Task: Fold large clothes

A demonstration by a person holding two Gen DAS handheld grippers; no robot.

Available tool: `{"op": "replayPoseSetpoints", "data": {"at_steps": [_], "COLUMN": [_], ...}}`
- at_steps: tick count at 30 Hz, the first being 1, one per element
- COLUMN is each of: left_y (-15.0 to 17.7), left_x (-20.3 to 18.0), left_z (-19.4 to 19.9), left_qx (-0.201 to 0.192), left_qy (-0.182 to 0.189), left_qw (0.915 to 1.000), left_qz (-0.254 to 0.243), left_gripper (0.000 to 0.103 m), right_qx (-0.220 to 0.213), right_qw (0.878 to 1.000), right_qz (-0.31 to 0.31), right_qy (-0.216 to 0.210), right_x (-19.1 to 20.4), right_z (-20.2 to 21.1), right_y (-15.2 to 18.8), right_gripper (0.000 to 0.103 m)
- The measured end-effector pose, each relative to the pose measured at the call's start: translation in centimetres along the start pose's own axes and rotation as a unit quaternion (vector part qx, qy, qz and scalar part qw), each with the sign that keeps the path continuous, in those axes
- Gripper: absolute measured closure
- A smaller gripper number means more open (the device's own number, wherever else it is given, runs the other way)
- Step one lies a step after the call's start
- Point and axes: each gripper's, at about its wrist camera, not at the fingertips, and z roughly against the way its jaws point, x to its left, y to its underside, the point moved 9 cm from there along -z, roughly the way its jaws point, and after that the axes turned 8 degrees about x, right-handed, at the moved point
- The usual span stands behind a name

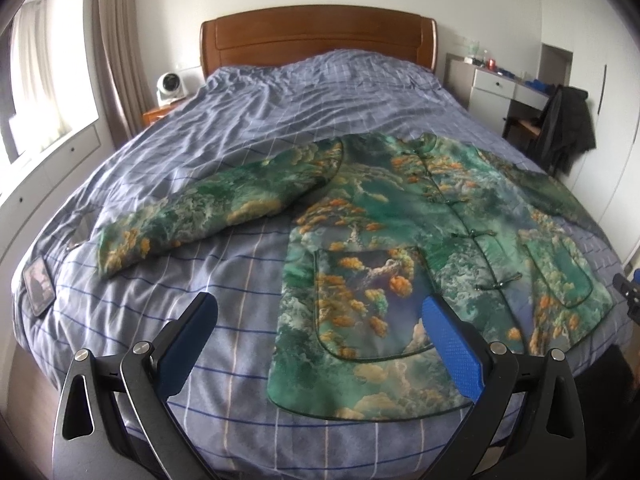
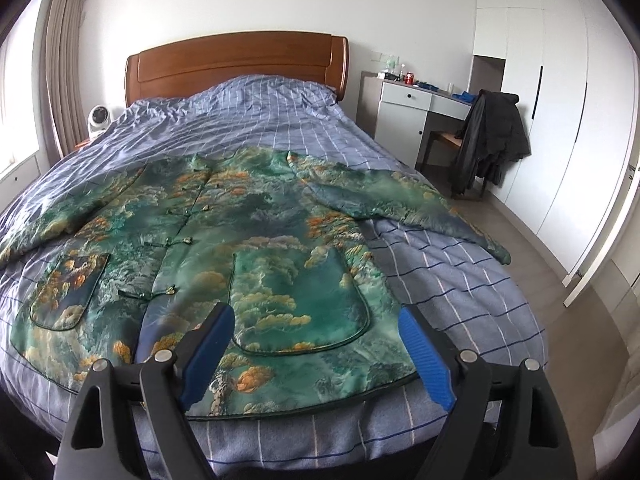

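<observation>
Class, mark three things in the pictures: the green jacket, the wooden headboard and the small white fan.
green jacket [image 2: 276,216]: right wrist view, on the chest panel right of the buttons.
wooden headboard [image 1: 316,36]: left wrist view, centre of the panel.
small white fan [image 1: 169,85]: left wrist view, its round face.

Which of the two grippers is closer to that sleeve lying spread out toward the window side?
Left. The left gripper hovers open just below that sleeve; the right gripper hangs over the jacket's opposite pocket.

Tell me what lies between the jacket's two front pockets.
In the right wrist view, between the pockets of the jacket runs its buttoned front opening, with knot buttons.
</observation>
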Motion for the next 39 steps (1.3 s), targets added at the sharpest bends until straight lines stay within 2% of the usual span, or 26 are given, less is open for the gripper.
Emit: {"op": "replayPoseSetpoints", "data": {"at_steps": [23,26,30,33,35,38,39], "left_y": [0.3,0.5,0.4,0.3,0.2,0.2,0.2], "left_x": [0.0,0.1,0.0,-0.7,-1.5,-2.7,-3.1], "left_z": [-0.1,-0.4,-0.9,-1.2,-1.5,-1.7,-1.8], "left_qx": [-0.002,0.004,0.012,0.017,0.021,0.026,0.027], "left_qy": [-0.006,-0.005,-0.01,-0.008,-0.008,-0.012,-0.014], "left_qw": [1.0,1.0,0.9999,0.9998,0.9997,0.9991,0.9988], "left_qz": [-0.004,-0.004,-0.004,-0.006,-0.013,-0.032,-0.039], "left_gripper": [0.001,0.001,0.001,0.001,0.001,0.001,0.001], "right_qx": [0.011,0.003,-0.021,-0.021,-0.001,0.038,0.042], "right_qw": [1.0,1.0,0.995,0.98,0.962,0.918,0.895], "right_qz": [-0.004,-0.024,-0.097,-0.192,-0.267,-0.378,-0.42], "right_qy": [-0.009,-0.016,-0.019,-0.036,-0.055,-0.114,-0.145], "right_x": [-0.6,-3.3,-12.0,-20.2,-25.3,-30.8,-32.3], "right_z": [-0.8,-1.1,-1.9,-3.7,-6.1,-10.7,-12.4], "right_y": [0.1,-1.2,-3.7,-4.5,-4.3,-3.7,-3.5], "right_gripper": [0.017,0.017,0.017,0.017,0.017,0.017,0.017]}}
